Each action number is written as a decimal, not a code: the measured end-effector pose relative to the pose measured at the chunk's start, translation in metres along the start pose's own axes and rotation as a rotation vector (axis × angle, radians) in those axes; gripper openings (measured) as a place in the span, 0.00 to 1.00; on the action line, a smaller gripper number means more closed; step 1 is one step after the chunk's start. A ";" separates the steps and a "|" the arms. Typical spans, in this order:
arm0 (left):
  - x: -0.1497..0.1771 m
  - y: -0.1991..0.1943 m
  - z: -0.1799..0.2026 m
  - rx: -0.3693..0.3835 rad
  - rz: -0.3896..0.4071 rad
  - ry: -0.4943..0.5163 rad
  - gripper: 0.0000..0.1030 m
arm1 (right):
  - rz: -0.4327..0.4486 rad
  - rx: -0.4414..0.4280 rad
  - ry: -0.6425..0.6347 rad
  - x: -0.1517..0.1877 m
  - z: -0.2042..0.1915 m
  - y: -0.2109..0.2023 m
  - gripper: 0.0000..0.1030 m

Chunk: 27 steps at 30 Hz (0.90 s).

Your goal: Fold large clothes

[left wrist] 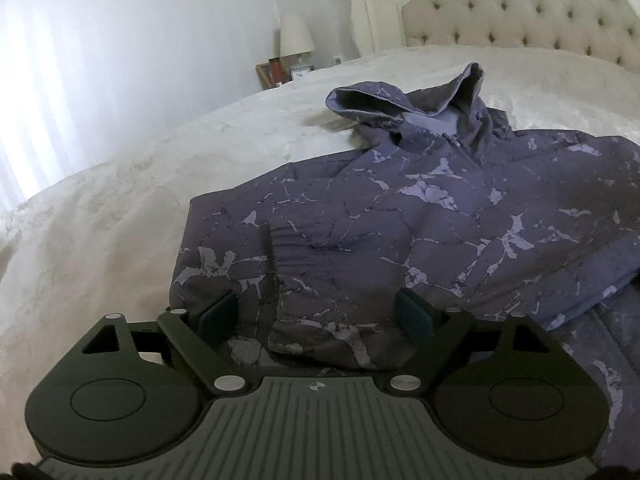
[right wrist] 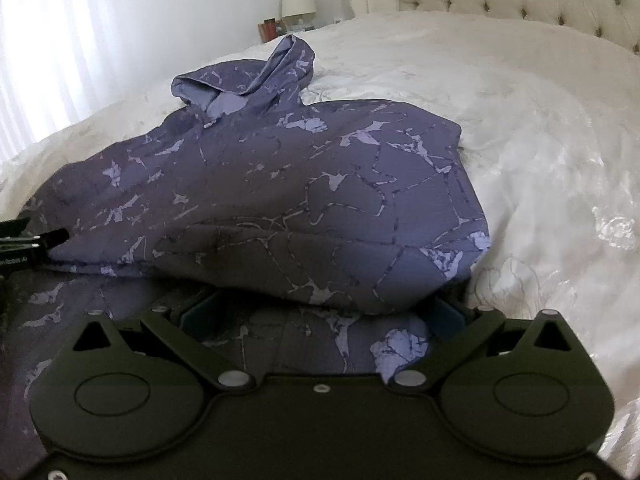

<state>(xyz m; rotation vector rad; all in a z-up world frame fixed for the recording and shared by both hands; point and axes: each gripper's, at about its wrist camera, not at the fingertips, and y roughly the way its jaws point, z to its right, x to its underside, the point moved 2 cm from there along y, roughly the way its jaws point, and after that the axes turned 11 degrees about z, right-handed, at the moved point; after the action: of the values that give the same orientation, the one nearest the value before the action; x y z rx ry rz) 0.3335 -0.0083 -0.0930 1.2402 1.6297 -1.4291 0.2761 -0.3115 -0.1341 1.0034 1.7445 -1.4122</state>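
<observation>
A purple hoodie (left wrist: pixel 420 208) with a pale cracked pattern lies spread on the white bed, hood (left wrist: pixel 404 96) toward the headboard. A sleeve is folded across its body, and the cuff (left wrist: pixel 320 332) lies between the fingers of my left gripper (left wrist: pixel 316 316), which stands open without pinching it. In the right wrist view the hoodie (right wrist: pixel 280 184) has a folded edge draped over the tips of my right gripper (right wrist: pixel 320 314). Its jaws are wide apart, with cloth lying loose between them. A dark finger (right wrist: pixel 52 238) of the left gripper shows at the left edge.
The white bedspread (left wrist: pixel 120 208) extends to the left of the hoodie and also on its right side (right wrist: pixel 540 160). A tufted headboard (left wrist: pixel 520 8) stands at the back, with a nightstand lamp (left wrist: pixel 296 38) and bright curtains (left wrist: pixel 40 80) beyond the bed.
</observation>
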 end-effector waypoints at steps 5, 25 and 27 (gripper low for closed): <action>0.001 0.006 -0.002 0.011 -0.016 -0.021 0.88 | 0.003 0.008 -0.009 0.001 -0.001 0.000 1.00; -0.004 -0.006 -0.006 0.048 -0.040 -0.017 0.88 | -0.134 0.094 -0.075 -0.012 -0.021 0.005 1.00; -0.002 -0.016 -0.010 0.071 -0.031 -0.031 0.88 | -0.123 0.064 -0.072 -0.014 -0.027 -0.005 1.00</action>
<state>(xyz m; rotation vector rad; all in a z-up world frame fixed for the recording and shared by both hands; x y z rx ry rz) 0.3202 0.0011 -0.0832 1.2313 1.5959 -1.5296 0.2776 -0.2880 -0.1151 0.8806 1.7432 -1.5709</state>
